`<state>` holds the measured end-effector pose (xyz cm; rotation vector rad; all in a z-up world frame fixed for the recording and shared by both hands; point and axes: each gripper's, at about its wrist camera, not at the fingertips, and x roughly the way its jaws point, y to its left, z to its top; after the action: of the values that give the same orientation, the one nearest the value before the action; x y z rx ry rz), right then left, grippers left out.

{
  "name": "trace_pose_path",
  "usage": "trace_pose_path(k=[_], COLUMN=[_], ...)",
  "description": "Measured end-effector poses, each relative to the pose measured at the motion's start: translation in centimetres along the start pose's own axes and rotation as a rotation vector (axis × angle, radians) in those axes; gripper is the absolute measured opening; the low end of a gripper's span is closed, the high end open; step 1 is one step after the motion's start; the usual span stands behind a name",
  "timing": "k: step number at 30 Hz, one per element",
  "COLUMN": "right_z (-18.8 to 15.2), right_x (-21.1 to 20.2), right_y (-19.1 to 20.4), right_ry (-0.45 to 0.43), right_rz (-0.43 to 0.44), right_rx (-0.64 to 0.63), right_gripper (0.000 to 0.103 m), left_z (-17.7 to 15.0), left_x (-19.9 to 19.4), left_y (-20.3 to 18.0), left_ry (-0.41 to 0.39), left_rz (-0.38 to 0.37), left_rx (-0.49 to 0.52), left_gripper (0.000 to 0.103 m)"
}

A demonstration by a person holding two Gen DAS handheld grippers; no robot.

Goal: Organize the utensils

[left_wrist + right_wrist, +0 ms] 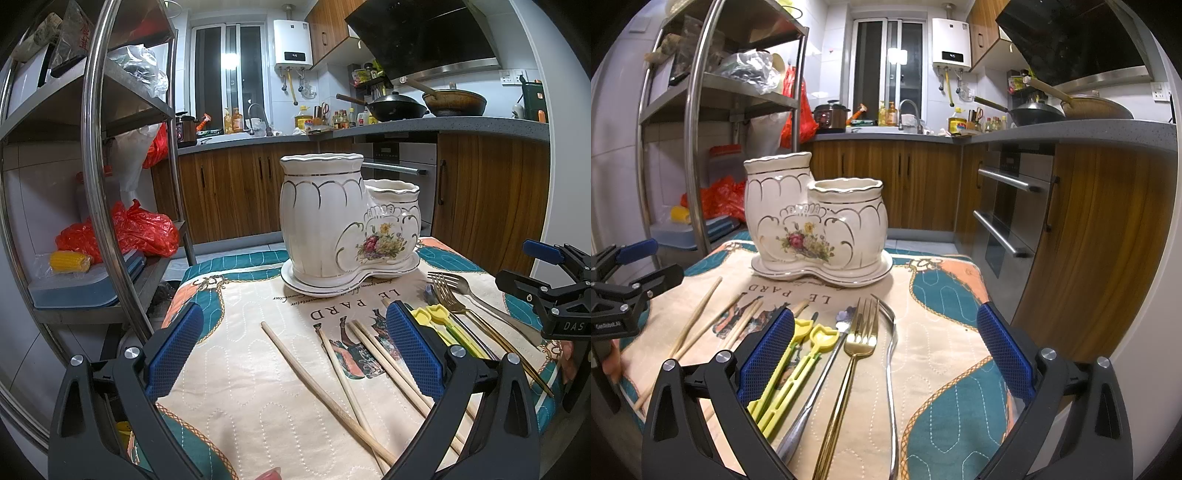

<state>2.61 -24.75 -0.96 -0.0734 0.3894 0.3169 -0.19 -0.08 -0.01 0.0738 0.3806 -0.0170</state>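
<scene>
A white ceramic two-cup utensil holder [343, 225] [816, 218] with a flower print stands at the far end of the patterned cloth [258, 369] [945, 350]. Several wooden chopsticks [332, 384] [698, 321] lie in front of it on the left. Yellow-green training chopsticks [798, 365] [443, 325], a silver spoon [820, 387], a gold fork [857, 354] [454, 306] and a silver fork [892, 369] lie on the right. My left gripper [295, 354] is open above the wooden chopsticks. My right gripper [886, 354] is open above the forks and spoon.
A steel shelf rack [99, 177] [698, 129] with red bags and corn stands left of the table. Wooden cabinets and an oven [1008, 214] are behind and to the right. The cloth's right edge drops off near the oven.
</scene>
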Motion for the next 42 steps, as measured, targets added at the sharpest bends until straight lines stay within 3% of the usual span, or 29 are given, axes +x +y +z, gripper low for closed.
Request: trace_pose_path(k=[24, 39, 42], right_z=[0.0, 0.1, -0.2], right_x=[0.2, 0.3, 0.6], right_y=[-0.1, -0.2, -0.8], right_ry=[0.003, 0.013, 0.028], right_rz=[0.0, 0.006, 0.003], right_rx=[0.001, 0.011, 0.016], right_gripper=[0.098, 0.098, 0.098], left_z=[-0.1, 0.1, 0.2], left_x=[0.1, 0.0, 0.1], left_y=[0.0, 1.0, 1.5], left_ry=[0.003, 0.029, 0.056], left_rz=[0.0, -0.027, 0.0], left_rx=[0.001, -0.013, -0.009], left_gripper=[0.098, 0.098, 0.098])
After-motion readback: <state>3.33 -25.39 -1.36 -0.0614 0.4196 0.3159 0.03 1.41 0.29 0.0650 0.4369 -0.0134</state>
